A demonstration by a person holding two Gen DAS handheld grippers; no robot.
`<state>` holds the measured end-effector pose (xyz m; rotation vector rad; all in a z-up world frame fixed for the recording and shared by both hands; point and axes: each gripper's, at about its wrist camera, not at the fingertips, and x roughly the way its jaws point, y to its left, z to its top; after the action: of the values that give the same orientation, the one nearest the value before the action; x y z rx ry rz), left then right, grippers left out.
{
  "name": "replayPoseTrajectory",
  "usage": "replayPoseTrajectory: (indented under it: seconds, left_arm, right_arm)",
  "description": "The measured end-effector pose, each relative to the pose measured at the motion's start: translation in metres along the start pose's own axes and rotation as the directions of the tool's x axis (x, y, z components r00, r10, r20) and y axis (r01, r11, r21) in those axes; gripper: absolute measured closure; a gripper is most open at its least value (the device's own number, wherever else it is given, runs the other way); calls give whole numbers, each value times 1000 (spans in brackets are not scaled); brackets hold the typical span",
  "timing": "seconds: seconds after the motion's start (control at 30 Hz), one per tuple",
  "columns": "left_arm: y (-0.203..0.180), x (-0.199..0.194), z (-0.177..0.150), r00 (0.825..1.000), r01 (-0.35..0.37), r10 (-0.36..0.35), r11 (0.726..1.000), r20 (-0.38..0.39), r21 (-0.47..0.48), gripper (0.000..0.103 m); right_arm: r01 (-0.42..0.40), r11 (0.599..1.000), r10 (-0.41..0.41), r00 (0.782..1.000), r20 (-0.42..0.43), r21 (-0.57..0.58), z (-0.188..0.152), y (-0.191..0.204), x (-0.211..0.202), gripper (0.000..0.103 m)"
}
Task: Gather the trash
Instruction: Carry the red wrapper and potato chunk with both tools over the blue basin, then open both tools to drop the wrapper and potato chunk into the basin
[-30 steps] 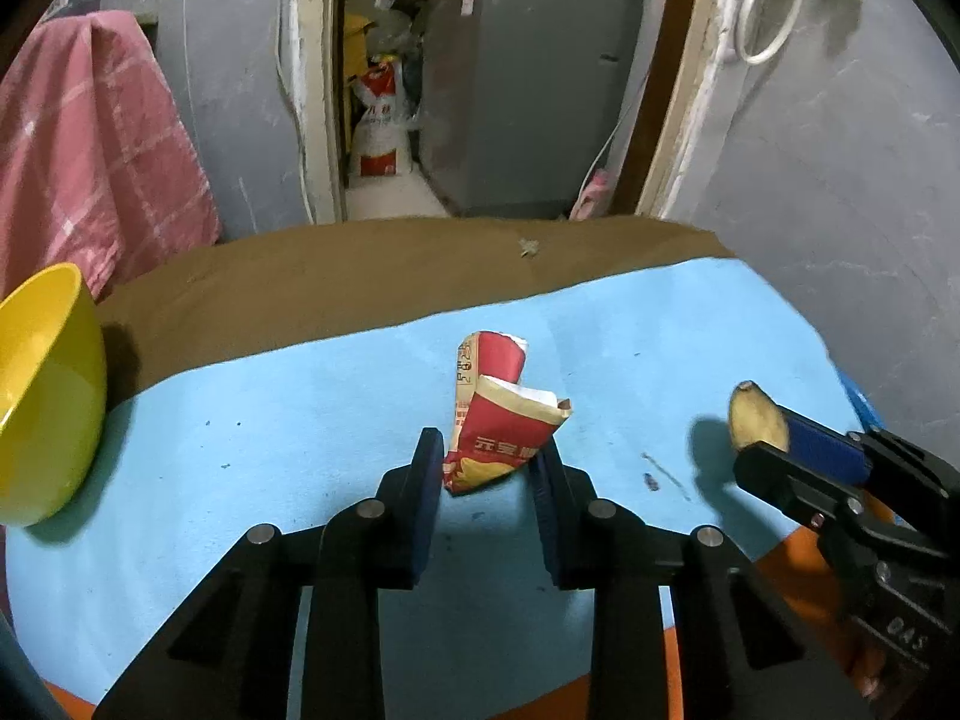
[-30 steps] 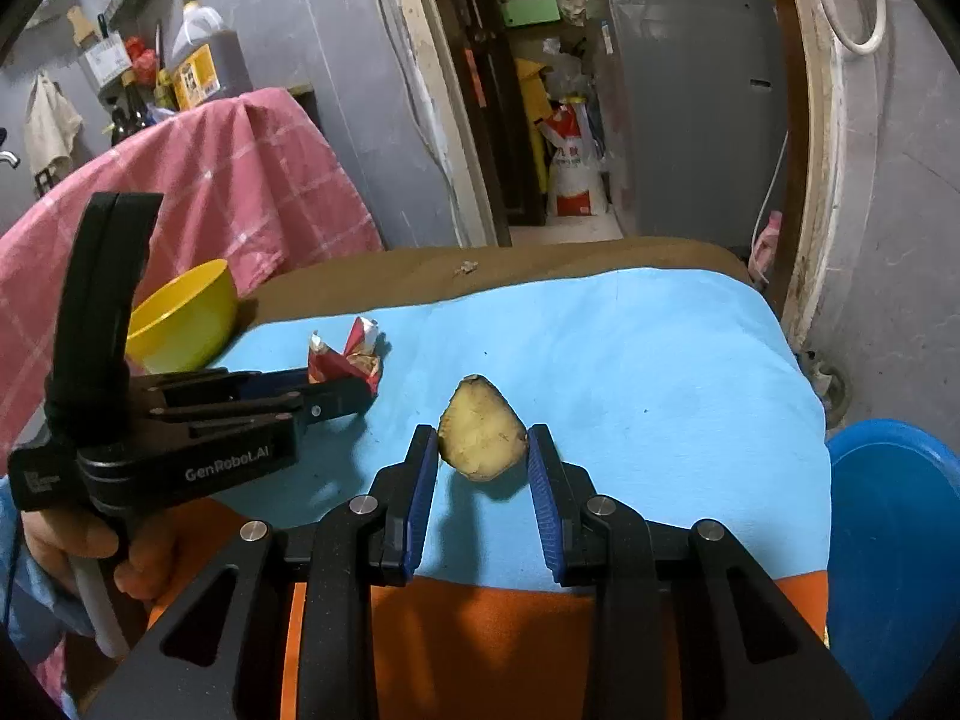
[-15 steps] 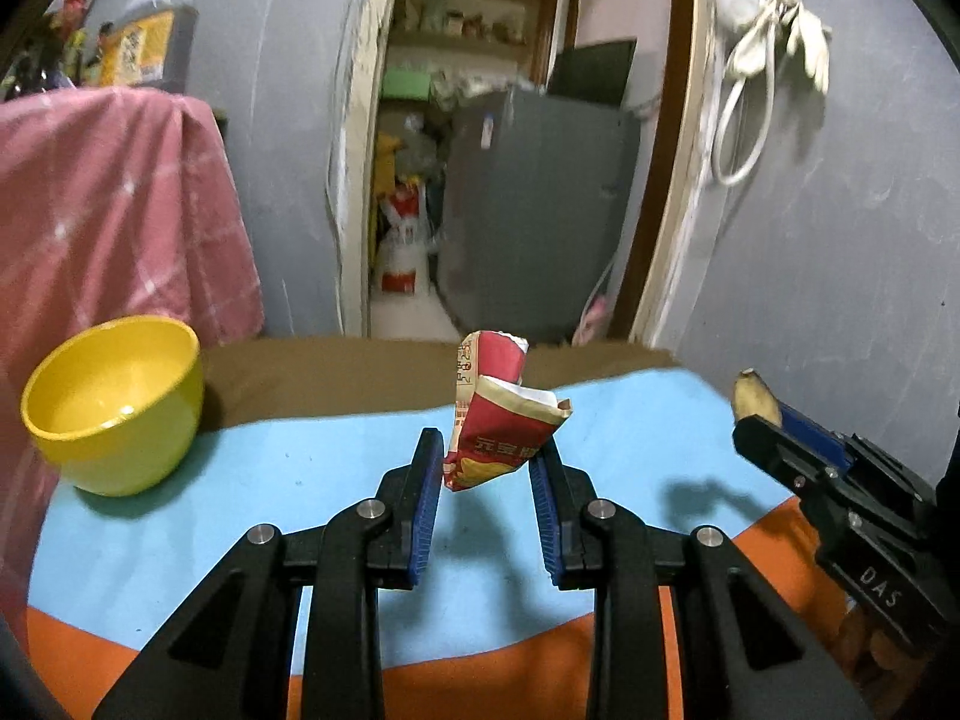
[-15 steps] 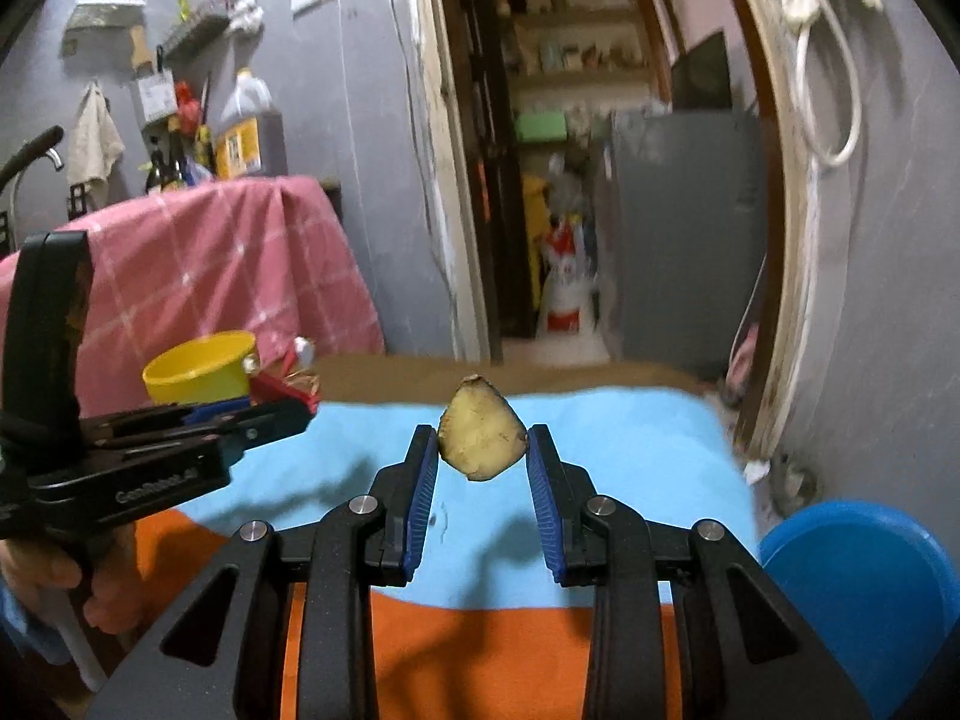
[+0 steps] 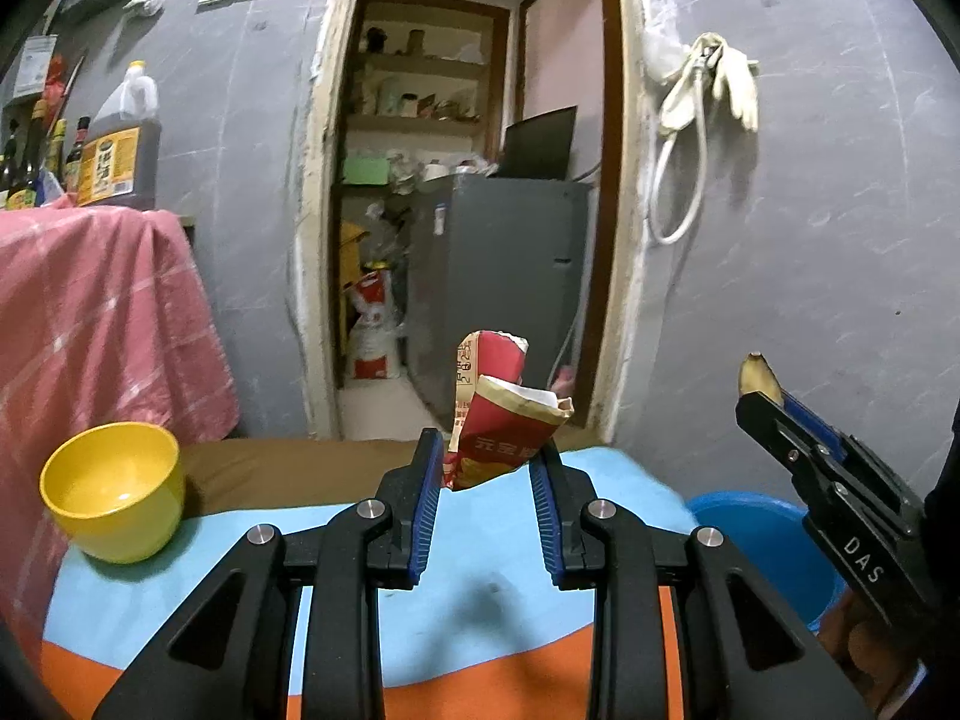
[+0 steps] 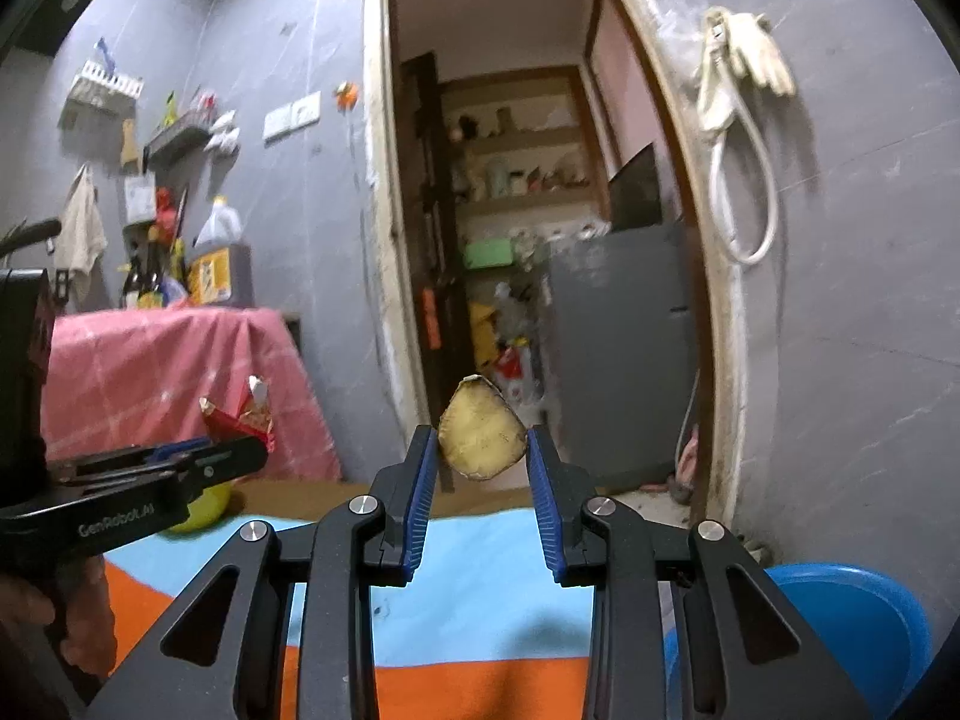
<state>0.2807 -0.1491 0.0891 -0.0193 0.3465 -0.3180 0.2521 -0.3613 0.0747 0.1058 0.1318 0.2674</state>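
Observation:
My left gripper is shut on a crumpled red snack wrapper and holds it high above the blue and orange table cover. My right gripper is shut on a brownish-yellow peel piece, also lifted off the table. The right gripper shows at the right of the left wrist view with the peel at its tip. The left gripper with the wrapper shows at the left of the right wrist view. A blue bin stands low at the right, beside the table.
A yellow bowl stands at the table's left back. The blue bin's rim lies beyond the table's right edge. A pink-draped stand is at the left, a doorway with a grey fridge behind.
Both grippers have risen and tilted up from the table, each carrying its piece. The table now sits low in both views and the blue bin shows at the right.

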Motion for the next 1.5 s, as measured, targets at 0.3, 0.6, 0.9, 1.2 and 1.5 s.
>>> replayPoseTrajectory:
  seconds: [0.3,0.6,0.9,1.2,1.5]
  left_arm:
    - [-39,5,8,997,72,-72,997,8,22,78]
    - [-86,25,1,988,150,-148,987,-38,61,78]
    - [-131,48,-10,968,232,-221,969,-117,85,78]
    - [-161,82,-28,931,297,-279,954,-236,46,77]
    - [-184,111,-48,874,347,-317,938,-369,14,76]
  right_arm:
    - [74,995,-78,996,52,59,7,-32,-23,75]
    - [156,984,-160,986,43,81,5,-65,-47,74]
    - [265,949,-264,964,-29,173,-1,-108,-59,74]
    - [342,901,-326,940,-105,266,-10,-141,-63,74]
    - [381,856,-361,924,-125,348,-16,-166,-77,66]
